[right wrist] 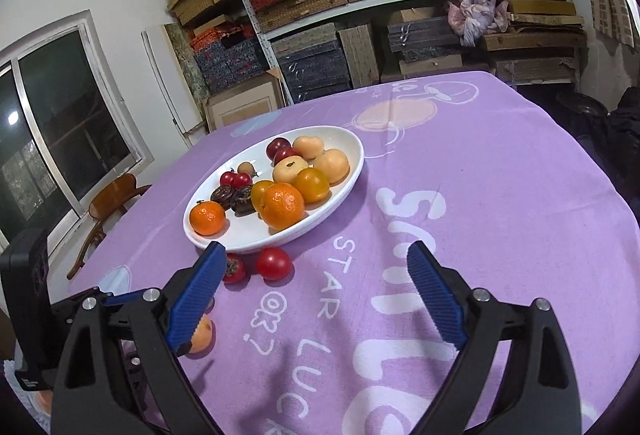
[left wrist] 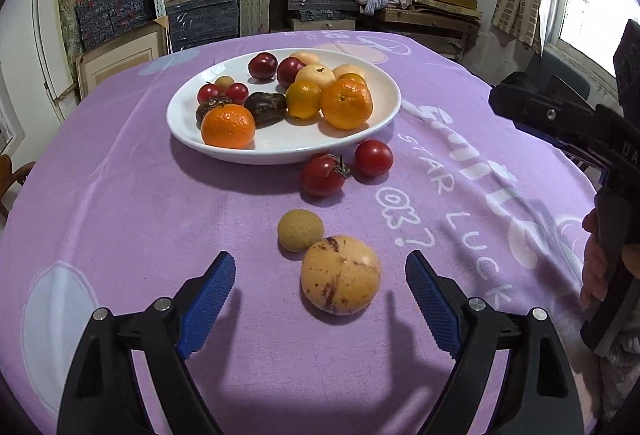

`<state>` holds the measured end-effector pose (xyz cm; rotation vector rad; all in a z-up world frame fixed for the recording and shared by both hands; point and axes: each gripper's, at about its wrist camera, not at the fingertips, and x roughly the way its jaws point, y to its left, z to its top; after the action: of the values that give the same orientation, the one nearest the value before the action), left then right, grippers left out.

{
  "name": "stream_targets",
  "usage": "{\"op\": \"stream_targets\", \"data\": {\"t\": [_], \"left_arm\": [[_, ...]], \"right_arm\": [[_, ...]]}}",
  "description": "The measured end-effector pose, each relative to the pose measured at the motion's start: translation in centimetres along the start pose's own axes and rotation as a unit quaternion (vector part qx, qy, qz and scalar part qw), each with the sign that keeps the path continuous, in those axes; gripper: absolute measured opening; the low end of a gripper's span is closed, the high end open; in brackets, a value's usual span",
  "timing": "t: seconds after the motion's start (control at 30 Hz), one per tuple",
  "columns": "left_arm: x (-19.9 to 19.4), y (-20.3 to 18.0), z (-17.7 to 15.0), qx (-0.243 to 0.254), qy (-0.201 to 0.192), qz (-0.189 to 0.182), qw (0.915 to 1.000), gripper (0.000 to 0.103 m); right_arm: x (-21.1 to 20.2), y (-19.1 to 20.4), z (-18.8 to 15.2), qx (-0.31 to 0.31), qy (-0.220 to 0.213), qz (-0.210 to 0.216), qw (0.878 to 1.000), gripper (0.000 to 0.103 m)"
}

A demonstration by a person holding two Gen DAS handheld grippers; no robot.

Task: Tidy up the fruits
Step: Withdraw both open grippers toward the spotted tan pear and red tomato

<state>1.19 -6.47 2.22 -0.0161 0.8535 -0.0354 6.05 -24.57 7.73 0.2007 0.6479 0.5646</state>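
Both the left gripper (left wrist: pixel 320 295) and right gripper (right wrist: pixel 312 295) stand wide, holding nothing. Near the plate (left wrist: pixel 384 115): 2 tomatoes (left wrist: pixel 323 176), then 2 tan fruits (left wrist: pixel 340 275) farther off.

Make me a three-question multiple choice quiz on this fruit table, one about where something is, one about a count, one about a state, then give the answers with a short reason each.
1. Where does the large tan speckled fruit lie?
A. On the white plate
B. On the purple cloth, in front of the left gripper's open jaws
C. On the shelf

2. How many fruits lie on the cloth off the white plate?
A. One
B. Four
C. Seven

3. What is the state of the right gripper?
A. Open and empty
B. Shut on an orange
C. Shut on the plate rim

Answers:
1 B: it sits on the purple cloth just ahead of the left gripper.
2 B: two red tomatoes, one small brown round fruit and the tan fruit.
3 A: its blue pads stand wide apart with only cloth between them.
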Motion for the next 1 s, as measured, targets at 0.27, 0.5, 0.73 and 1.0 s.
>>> {"op": "stream_targets", "data": {"t": [0.27, 0.5, 0.73, 1.0], "left_arm": [[1.3, 0.5, 0.0, -0.015, 0.012, 0.006, 0.9998, 0.088], [1.9, 0.4, -0.2, -0.014, 0.016, 0.015, 0.9997, 0.088], [1.8, 0.8, -0.2, -0.025, 0.007, 0.001, 0.9997, 0.083], [1.6, 0.4, -0.2, -0.017, 0.001, -0.004, 0.9999, 0.077]], "right_arm": [[-0.3, 0.2, 0.4, 0.003, 0.001, 0.001, 1.0, 0.093], [2.0, 1.9, -0.6, -0.047, 0.062, -0.023, 0.997, 0.095], [2.7, 1.3, -1.1, -0.04, 0.065, -0.039, 0.996, 0.096], [2.7, 0.9, -1.1, -0.029, 0.07, -0.032, 0.997, 0.096]]}}
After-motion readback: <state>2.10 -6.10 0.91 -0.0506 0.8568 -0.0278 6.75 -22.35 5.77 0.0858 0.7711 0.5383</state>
